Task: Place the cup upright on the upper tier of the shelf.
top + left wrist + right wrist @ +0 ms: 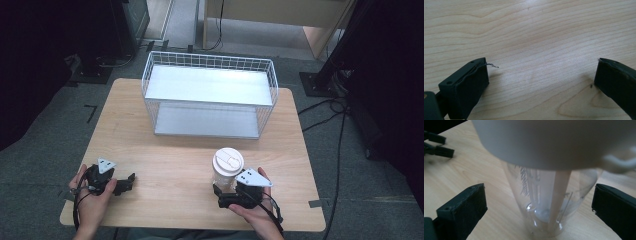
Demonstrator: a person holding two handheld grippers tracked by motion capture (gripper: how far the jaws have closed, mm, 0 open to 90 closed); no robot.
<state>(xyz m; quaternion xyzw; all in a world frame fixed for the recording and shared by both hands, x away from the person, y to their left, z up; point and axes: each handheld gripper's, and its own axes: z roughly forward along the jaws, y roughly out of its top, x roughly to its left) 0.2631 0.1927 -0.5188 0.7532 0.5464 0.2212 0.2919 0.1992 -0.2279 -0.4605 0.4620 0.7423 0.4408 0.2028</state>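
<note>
A clear plastic cup (pixel 226 172) with a white lid (pixel 228 161) stands upright on the wooden table (pixel 175 155), right of centre near the front. My right gripper (pixel 223 193) sits just in front of it, open. In the right gripper view the cup (pixel 549 202) stands between the two black jaws, which are spread apart and do not touch it. My left gripper (pixel 131 180) rests low at the front left, open, with bare wood (pixel 541 75) between its jaws. It points to the right.
A white wire basket (pixel 210 95) with two flat shelves stands at the back of the table. Bare wood lies between the basket and the cup. Cables run over the grey floor at the right (pixel 340 125).
</note>
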